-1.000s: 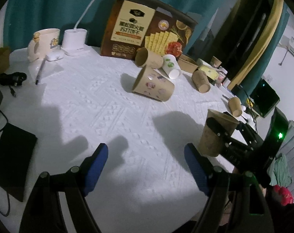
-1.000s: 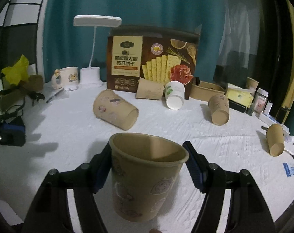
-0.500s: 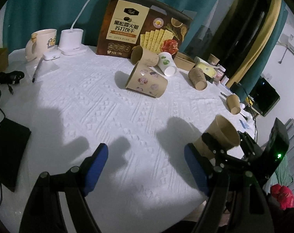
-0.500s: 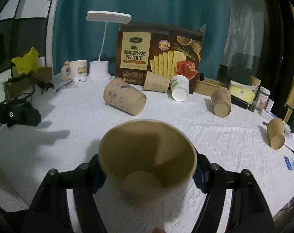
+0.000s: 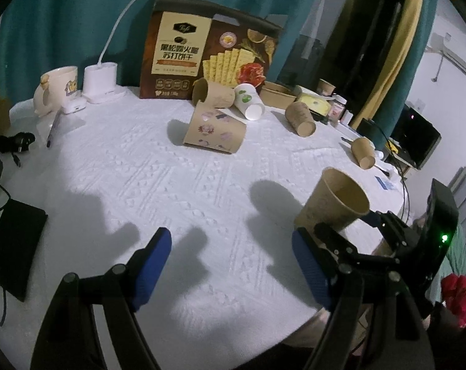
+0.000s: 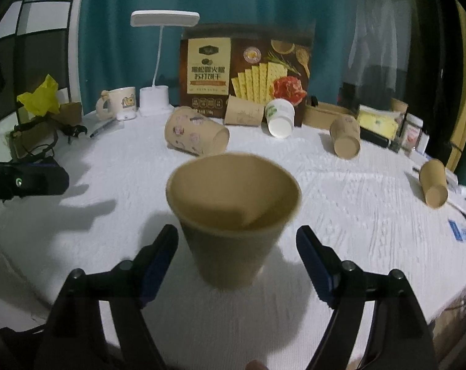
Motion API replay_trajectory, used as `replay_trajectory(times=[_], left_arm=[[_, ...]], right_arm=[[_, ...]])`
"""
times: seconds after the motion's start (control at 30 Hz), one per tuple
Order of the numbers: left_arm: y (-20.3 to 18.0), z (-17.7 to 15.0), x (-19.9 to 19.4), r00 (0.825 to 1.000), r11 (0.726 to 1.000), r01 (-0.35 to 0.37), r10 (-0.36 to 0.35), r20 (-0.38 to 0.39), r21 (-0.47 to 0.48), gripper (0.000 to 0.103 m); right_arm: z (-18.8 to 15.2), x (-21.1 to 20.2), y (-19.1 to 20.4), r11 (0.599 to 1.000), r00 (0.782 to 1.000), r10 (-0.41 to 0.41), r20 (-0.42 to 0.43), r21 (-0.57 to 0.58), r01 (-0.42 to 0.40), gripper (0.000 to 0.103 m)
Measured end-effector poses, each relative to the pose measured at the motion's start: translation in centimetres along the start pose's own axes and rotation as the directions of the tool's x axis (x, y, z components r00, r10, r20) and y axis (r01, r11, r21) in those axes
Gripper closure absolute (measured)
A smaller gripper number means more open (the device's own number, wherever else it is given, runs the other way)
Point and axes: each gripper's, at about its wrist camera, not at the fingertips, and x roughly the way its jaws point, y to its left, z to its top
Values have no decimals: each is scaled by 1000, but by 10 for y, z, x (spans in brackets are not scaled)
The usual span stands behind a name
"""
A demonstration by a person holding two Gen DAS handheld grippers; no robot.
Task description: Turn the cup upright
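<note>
The right gripper point(image 6: 236, 260) has just been opening: its blue pads, a second ago pinching the brown paper cup point(image 6: 233, 215), now stand clear on either side with the cup between them, unheld. So the flip looks done. The cup stands mouth-up near the table's point(image 5: 177, 185) front edge, toward its right end, plain and undented, though the left view shows it leaning, so it may not be fully settled. The left gripper point(image 5: 233, 265) hangs half open, empty, over bare cloth.
</note>
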Motion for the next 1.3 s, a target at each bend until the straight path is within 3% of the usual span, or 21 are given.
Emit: replay_trajectory(times=[0.3,0.57,0.8,1.07,1.3], left_arm=[[-17,-10,-7,999,997,-29,28,24,69,22],[-40,-14,-13,999,990,-20,13,46,142,22],[-56,-4,-22,998,989,22,-30,48,144,22],[-78,17,-48,985,982,57,-85,150,179,22],[-96,28,-75,956,972,26,-92,277,234,18]], right_arm=[[-15,-31,-7,999,1000,-1,-17,35,1,23],[-23,-62,-19,997,1000,-14,-28,80,16,23],[-18,-93,-31,991,999,-44,-16,127,46,23],[3,-132,-51,979,995,-89,42,187,80,23],[24,-162,-66,973,987,-128,99,205,106,23]])
